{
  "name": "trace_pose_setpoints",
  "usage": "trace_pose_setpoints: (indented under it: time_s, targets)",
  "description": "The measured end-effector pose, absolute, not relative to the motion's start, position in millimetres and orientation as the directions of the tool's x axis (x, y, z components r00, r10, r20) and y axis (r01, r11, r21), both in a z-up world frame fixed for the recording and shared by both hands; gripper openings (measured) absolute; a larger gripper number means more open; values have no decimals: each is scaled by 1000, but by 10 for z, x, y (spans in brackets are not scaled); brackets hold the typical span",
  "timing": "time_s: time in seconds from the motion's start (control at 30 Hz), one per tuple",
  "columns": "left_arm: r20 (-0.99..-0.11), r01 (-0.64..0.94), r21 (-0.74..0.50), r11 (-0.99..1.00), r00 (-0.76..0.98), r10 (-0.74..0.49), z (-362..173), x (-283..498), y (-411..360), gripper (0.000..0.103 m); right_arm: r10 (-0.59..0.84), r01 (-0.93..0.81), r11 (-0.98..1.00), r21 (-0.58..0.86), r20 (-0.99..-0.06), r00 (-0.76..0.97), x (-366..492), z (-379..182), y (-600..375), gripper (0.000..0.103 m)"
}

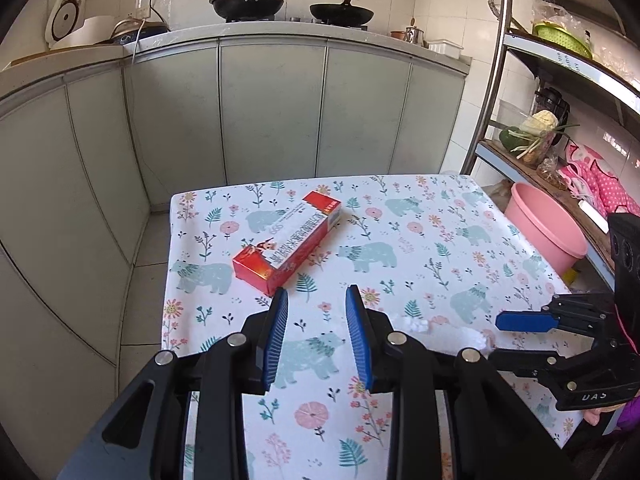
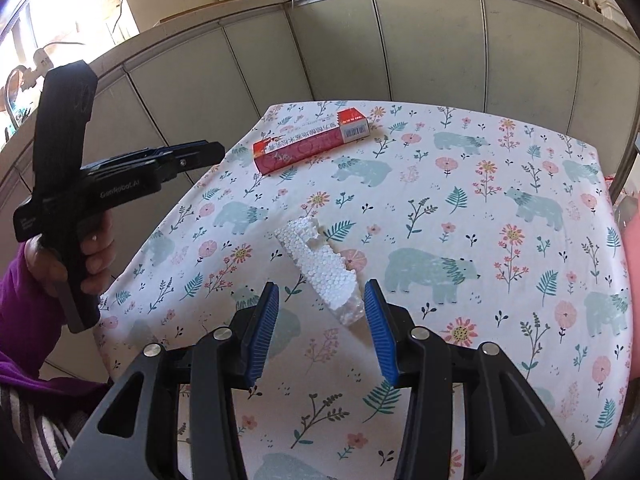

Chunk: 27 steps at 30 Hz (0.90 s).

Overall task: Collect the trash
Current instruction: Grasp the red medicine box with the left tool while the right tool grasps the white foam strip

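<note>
A long red and white carton (image 1: 289, 243) lies on the floral tablecloth (image 1: 420, 240), just beyond my left gripper (image 1: 317, 294), which is open and empty above the cloth. The carton also shows in the right wrist view (image 2: 312, 145) at the far side of the table. A piece of white foam (image 2: 320, 266) lies in the middle of the cloth, its near end between the fingertips of my right gripper (image 2: 322, 290), which is open. The foam shows partly in the left wrist view (image 1: 460, 330), behind my left gripper's right finger. The right gripper (image 1: 520, 330) reaches in from the right there.
Grey kitchen cabinets (image 1: 272, 108) stand beyond the table, with two woks (image 1: 246, 2) on top. A metal shelf rack (image 1: 560, 120) with vegetables stands at the right. A pink basin (image 1: 544, 232) sits beside the table's right edge. My left gripper (image 2: 180, 160) is held over the table's left edge.
</note>
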<state>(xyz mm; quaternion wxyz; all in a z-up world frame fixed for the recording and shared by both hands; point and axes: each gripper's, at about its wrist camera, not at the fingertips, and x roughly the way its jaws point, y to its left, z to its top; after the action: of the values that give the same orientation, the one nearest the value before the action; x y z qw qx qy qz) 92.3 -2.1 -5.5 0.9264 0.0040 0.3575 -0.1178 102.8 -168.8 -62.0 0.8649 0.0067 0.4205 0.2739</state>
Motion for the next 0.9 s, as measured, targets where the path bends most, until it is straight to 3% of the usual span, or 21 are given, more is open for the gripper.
trace_pose_setpoints:
  time_s: [0.6, 0.7, 0.9]
  targets:
    - [-713, 374, 183, 909, 687, -139, -438, 1719, -53, 29, 429, -459, 865, 202, -771, 471, 1210, -754, -1567, 45]
    - [-726, 417, 183, 890, 668, -164, -460, 1792, -39, 30, 425, -454, 868, 200, -774, 470, 1226, -763, -1562, 45]
    - [-737, 453, 241, 858, 661, -142, -520, 1880, -24, 41, 430, -453, 867, 209, -774, 465, 1253, -765, -1564, 45]
